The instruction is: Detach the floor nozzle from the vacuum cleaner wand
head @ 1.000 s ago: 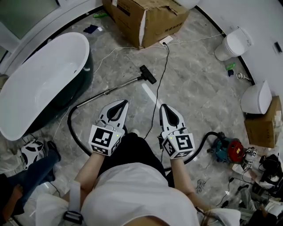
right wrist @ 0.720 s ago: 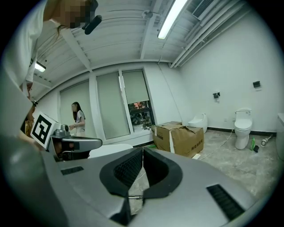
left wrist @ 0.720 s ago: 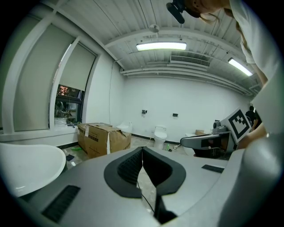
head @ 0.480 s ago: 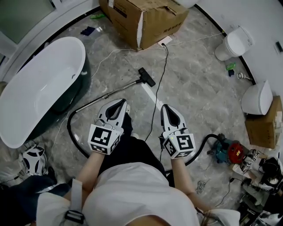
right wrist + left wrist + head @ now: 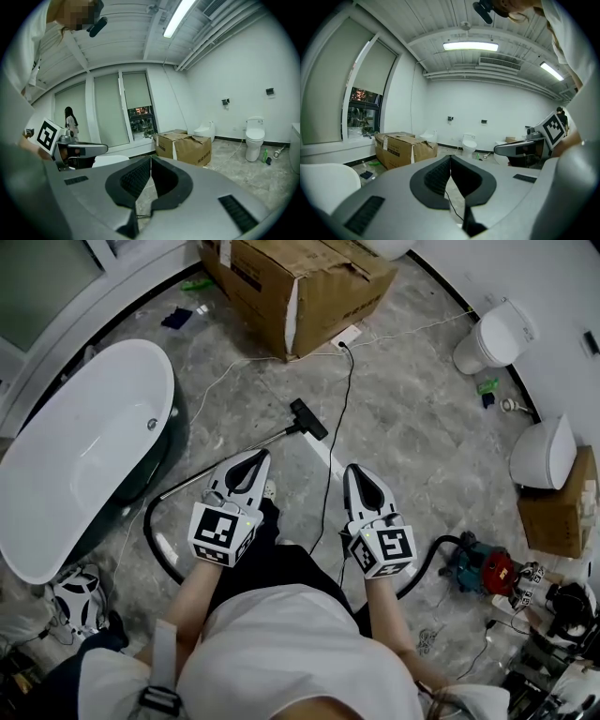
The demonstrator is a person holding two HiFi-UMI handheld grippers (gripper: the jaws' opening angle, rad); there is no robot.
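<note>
The left gripper point(image 5: 253, 459) and right gripper point(image 5: 358, 472) are closed and empty. The nozzle point(image 5: 309, 418) lies on the floor point(image 5: 412, 418) ahead, apart from both

White tub point(image 5: 84, 456) far left, dark outer shell. Big torn cardboard box point(image 5: 300, 282) up top, power strip point(image 5: 348, 334) just beside it, white cord trailing off. Toilet point(image 5: 494, 334) upper right, green bottle point(image 5: 487, 384) near it. Second toilet point(image 5: 544, 454) lower down, right next to smaller box point(image 5: 561, 507). Grey marble floor point(image 5: 422, 446).
</note>
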